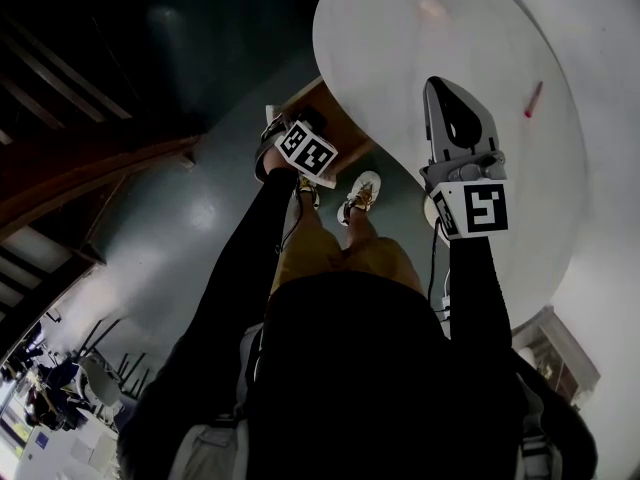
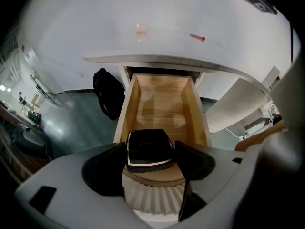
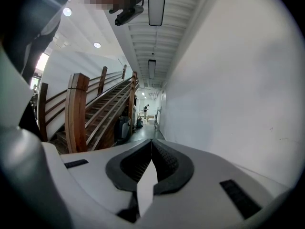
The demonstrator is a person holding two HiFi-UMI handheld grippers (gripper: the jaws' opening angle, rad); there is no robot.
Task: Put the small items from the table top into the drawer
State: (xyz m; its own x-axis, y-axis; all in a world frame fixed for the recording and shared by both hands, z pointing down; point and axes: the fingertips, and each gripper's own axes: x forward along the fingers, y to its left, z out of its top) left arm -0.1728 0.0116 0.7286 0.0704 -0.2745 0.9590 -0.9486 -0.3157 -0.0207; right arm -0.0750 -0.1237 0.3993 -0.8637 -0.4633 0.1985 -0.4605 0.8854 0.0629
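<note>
In the left gripper view my left gripper (image 2: pixel 150 151) is shut on a small black case (image 2: pixel 149 146), held over the near end of the open wooden drawer (image 2: pixel 162 104). The drawer looks bare inside. In the head view that left gripper (image 1: pixel 300 146) hangs over the drawer (image 1: pixel 345 133) under the round white table (image 1: pixel 400 58). On the table top lie a small red item (image 1: pixel 533 98) (image 2: pixel 197 37) and a pale item (image 1: pixel 432 6) (image 2: pixel 139 28). My right gripper (image 1: pixel 445 93) (image 3: pixel 151 144) is shut with nothing in it, above the table's near part and pointing away from it.
A black backpack (image 2: pixel 107 92) stands on the floor left of the drawer, and a white chair (image 2: pixel 238 104) to its right. The person's shoes (image 1: pixel 362 193) are on the floor below the drawer front. The right gripper view shows a wooden staircase (image 3: pixel 95 109) and a corridor.
</note>
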